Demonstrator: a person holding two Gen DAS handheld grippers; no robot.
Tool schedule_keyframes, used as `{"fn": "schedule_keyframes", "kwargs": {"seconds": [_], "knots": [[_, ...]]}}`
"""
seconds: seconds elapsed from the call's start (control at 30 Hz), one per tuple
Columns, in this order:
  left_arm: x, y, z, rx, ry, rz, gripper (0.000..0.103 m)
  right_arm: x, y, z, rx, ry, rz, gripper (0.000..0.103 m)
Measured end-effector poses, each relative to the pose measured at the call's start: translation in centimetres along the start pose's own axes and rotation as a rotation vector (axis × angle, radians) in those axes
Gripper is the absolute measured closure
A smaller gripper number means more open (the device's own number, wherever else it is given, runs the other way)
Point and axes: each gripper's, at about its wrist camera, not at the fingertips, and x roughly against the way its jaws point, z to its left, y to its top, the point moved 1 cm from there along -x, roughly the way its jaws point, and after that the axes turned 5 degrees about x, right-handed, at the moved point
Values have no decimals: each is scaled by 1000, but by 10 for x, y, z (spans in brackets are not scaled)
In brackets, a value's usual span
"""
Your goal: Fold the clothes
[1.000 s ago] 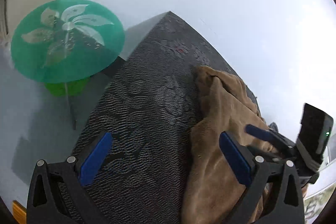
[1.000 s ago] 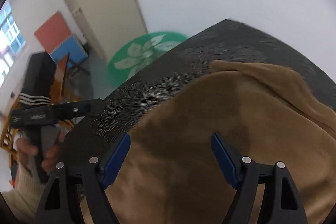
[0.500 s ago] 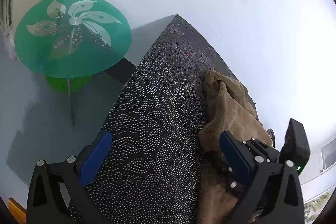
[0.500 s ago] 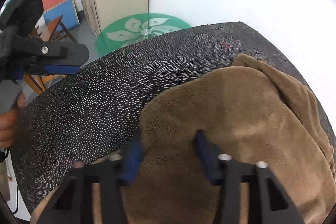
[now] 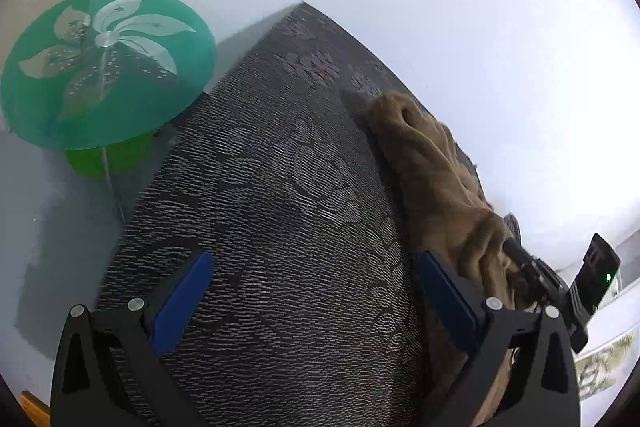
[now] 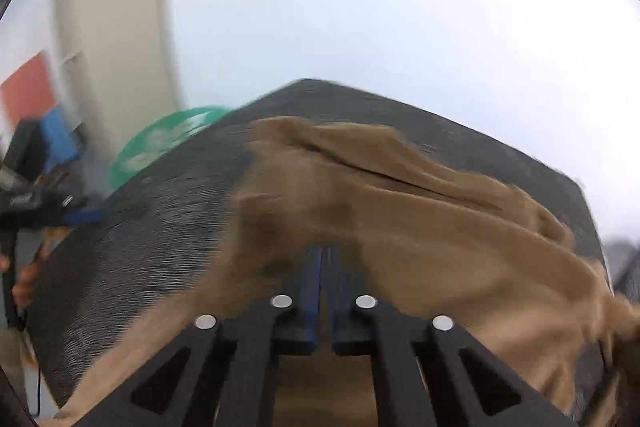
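A brown fleecy garment [image 6: 400, 195] lies crumpled on the dark patterned tabletop [image 5: 280, 167]. In the left wrist view the garment [image 5: 432, 163] runs along the table's right side. My right gripper [image 6: 325, 255] is closing tight: the blue pads meet with a pinch of the brown cloth between them, and cloth drapes around the fingers. From the left wrist view the right gripper [image 5: 520, 259] bites the cloth's near end. My left gripper [image 5: 312, 259] hovers open over bare tabletop, left of the garment, holding nothing. It also shows at the left edge of the right wrist view, as the left gripper [image 6: 80, 215].
A round green glass side table [image 5: 104, 67] with a white flower print stands beyond the table's far left corner. A beige cabinet [image 6: 112, 47] and coloured mats stand further left. White wall lies behind. A hand [image 6: 24, 283] holds the left gripper.
The right gripper's jaws went from wide open over the garment to shut on it, and it swung sideways, dragging the cloth. The garment now looks more bunched and stretched. The left gripper stayed open.
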Motion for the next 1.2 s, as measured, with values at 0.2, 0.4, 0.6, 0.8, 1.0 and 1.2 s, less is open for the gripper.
{"fn": "schedule_keyframes", "kwargs": {"seconds": [0.2, 0.4, 0.6, 0.8, 1.0, 1.2], "knots": [[-37, -13, -46, -137, 61, 75, 1, 11, -20, -36, -117, 33, 4, 99], [-54, -37, -80, -176, -90, 214, 1, 13, -14, -27, -104, 167, -29, 66], [-53, -66, -110, -213, -239, 308, 1, 22, -1, -19, -126, 283, -50, 15], [-64, -84, -120, -251, -218, 300, 1, -4, 25, 9, -8, 426, 30, 15], [-42, -95, -116, -229, -296, 205, 1, -27, 42, 34, 123, 494, 147, 15], [-30, -100, -118, -183, -364, 162, 1, -30, 40, 69, 283, 496, 208, 15]]}}
